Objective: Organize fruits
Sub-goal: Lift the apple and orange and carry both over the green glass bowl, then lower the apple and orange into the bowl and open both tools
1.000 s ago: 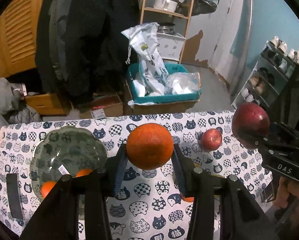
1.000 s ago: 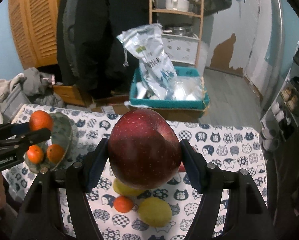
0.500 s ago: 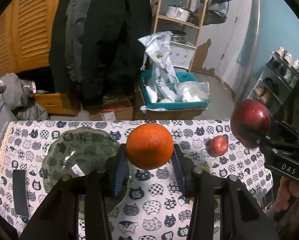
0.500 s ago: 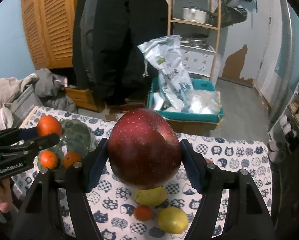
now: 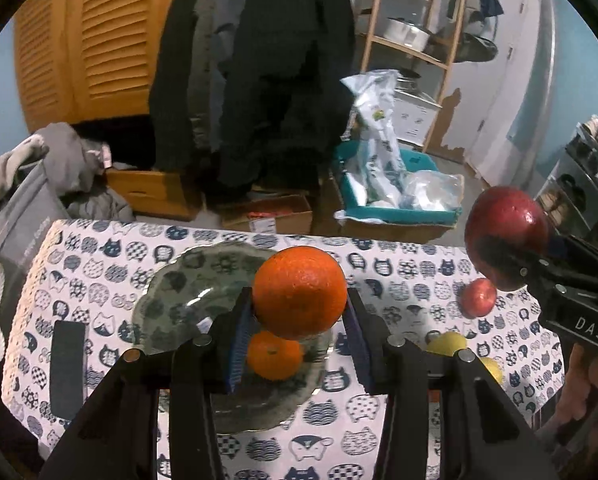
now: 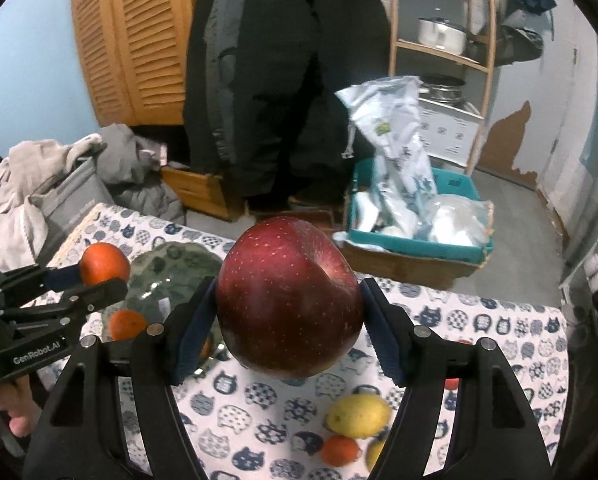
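My left gripper point(image 5: 299, 332) is shut on an orange point(image 5: 299, 292) and holds it above the green plate point(image 5: 171, 300), which holds another orange point(image 5: 274, 354). My right gripper point(image 6: 287, 328) is shut on a big red apple point(image 6: 287, 300), held above the table; it also shows at the right of the left wrist view point(image 5: 505, 236). A small red apple point(image 5: 477, 297) and two lemons point(image 5: 447, 343) lie on the cat-print cloth. In the right wrist view a lemon point(image 6: 357, 416) and a small orange point(image 6: 339, 449) lie below the apple.
A dark flat object point(image 5: 66, 364) lies on the cloth left of the plate. Beyond the table's far edge stand cardboard boxes point(image 5: 267, 216), a teal crate with bags point(image 5: 395, 196), hanging coats and a wooden shelf.
Both grippers have shifted left with their fruit. The left gripper's orange now hangs over the plate's right part; the right gripper's apple is nearer the plate.
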A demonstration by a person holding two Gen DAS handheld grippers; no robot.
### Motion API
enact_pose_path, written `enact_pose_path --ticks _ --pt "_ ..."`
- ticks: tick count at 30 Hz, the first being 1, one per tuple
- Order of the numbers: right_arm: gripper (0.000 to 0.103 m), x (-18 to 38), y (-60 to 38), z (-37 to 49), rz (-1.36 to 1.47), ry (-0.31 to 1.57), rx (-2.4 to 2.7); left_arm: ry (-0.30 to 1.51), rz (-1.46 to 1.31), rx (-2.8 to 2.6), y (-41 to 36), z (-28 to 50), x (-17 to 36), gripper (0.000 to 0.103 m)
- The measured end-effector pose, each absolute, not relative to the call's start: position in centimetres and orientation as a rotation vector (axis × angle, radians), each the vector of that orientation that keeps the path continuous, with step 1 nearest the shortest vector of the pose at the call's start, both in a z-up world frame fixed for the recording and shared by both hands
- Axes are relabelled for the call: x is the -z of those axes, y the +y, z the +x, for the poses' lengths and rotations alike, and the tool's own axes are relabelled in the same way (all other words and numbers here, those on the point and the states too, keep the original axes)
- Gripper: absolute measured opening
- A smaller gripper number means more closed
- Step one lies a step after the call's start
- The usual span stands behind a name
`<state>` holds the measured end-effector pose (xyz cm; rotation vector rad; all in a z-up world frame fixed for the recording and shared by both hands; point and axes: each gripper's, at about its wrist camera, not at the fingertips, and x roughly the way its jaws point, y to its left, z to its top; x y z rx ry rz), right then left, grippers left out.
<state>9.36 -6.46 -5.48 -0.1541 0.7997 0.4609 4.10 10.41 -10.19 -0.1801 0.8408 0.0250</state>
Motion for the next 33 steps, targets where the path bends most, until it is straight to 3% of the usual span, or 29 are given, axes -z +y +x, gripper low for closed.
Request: enact_pose_path --ticks 20,33 --pt "0.071 9.6 2.8 11.6 -0.179 0.897 -0.576 0.921 -0.256 -0.171 18.7 4.6 14.8 0.045" --pt "0.071 15.3 6.9 13.5 -0.191 1.029 -0.614 1.039 -0.305 -0.205 21.4 7.2 19.9 0.045"
